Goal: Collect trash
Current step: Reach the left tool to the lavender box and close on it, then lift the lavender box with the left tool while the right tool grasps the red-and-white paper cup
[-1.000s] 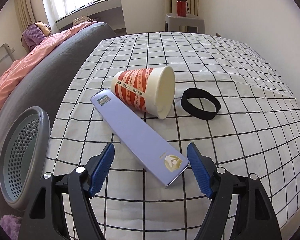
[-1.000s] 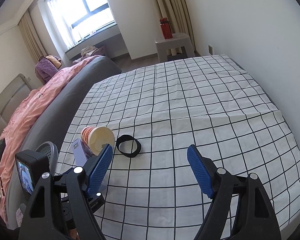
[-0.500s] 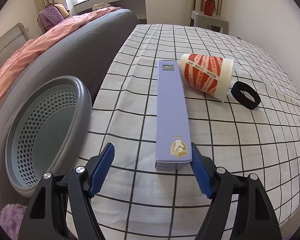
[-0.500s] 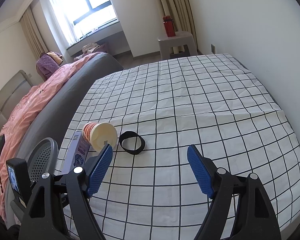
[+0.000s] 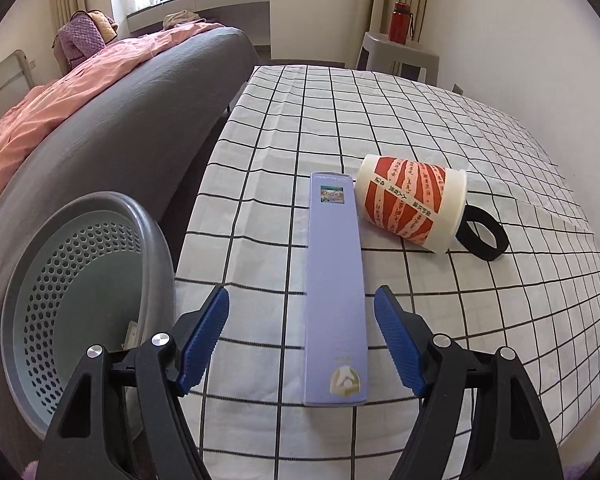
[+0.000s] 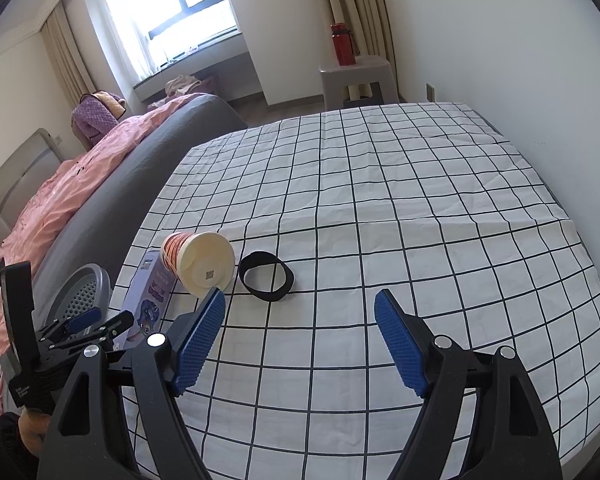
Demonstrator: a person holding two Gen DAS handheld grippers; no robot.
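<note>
A long purple box (image 5: 334, 288) lies on the checked sheet (image 5: 480, 140), its near end between the spread fingers of my left gripper (image 5: 302, 294). The blue pads stand clear of its sides, so that gripper is open. Beside the box a red-and-white paper cup (image 5: 414, 204) lies on its side, with a black band (image 5: 482, 238) just right of it. My right gripper (image 6: 300, 298) hovers open over bare sheet, the cup (image 6: 204, 264) and band (image 6: 266, 276) just beyond its left finger. The box (image 6: 150, 300) and the left gripper (image 6: 88, 322) show at the left of the right wrist view.
A grey perforated basket (image 5: 80, 300) stands off the sheet's left edge, against a grey padded bed end (image 5: 120, 120) with a pink blanket (image 5: 40, 112). A stool (image 6: 356, 80) with a red bottle (image 6: 342, 40) stands at the far end. A wall (image 6: 520, 60) runs along the right.
The left gripper has swung left around the box, which now lies lengthwise between its fingers; the basket shows more fully. The right gripper has hardly moved.
</note>
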